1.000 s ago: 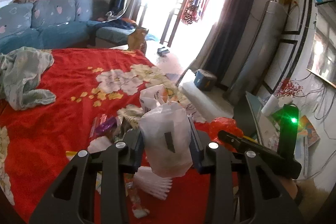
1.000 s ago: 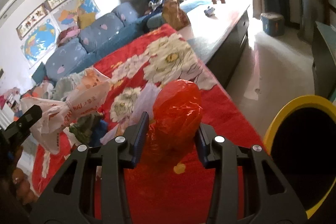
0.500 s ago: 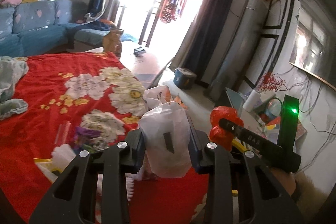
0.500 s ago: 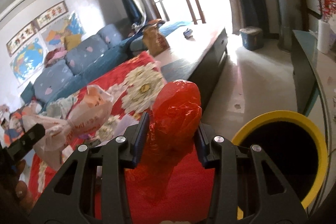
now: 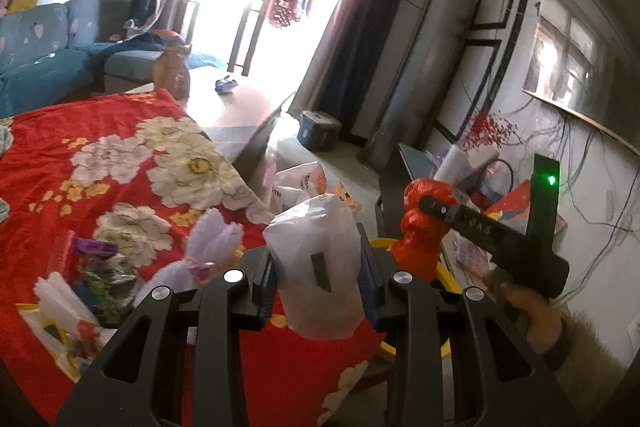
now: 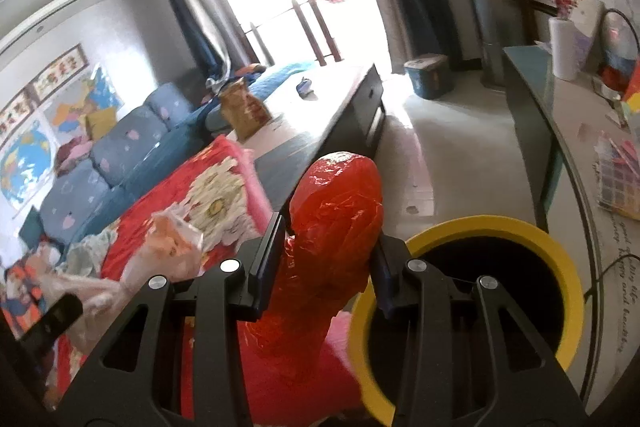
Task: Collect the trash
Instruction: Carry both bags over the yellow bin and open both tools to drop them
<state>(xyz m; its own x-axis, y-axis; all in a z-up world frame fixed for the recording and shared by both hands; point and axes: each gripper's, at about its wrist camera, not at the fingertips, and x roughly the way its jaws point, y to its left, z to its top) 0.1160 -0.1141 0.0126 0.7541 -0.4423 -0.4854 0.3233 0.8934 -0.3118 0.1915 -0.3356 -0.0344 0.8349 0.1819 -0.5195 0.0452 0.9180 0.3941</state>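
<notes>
My left gripper (image 5: pixel 318 277) is shut on a white plastic bag (image 5: pixel 316 259) and holds it above the edge of the red flowered cloth (image 5: pixel 80 163). My right gripper (image 6: pixel 328 267) is shut on a crumpled red plastic bag (image 6: pixel 336 227), just left of the yellow-rimmed black bin (image 6: pixel 492 227). The red bag (image 5: pixel 420 231) and the right gripper's body also show in the left wrist view, with a strip of the bin's yellow rim (image 5: pixel 446 273) below them. The white bag (image 6: pixel 168 239) shows at the left in the right wrist view.
More trash lies on the cloth: a pale purple wrapper (image 5: pixel 212 247), a white fan-shaped piece (image 5: pixel 56 291) and mixed wrappers (image 5: pixel 100 267). A dark low table (image 6: pixel 332 123) with a brown bag (image 6: pixel 244 111) stands behind. A glass-topped cabinet (image 6: pixel 560 115) is right of the bin.
Both grippers have swung right, away from the cloth, each still holding its bag. The red bag has come up beside the bin's rim, and the bin now fills more of the right wrist view.
</notes>
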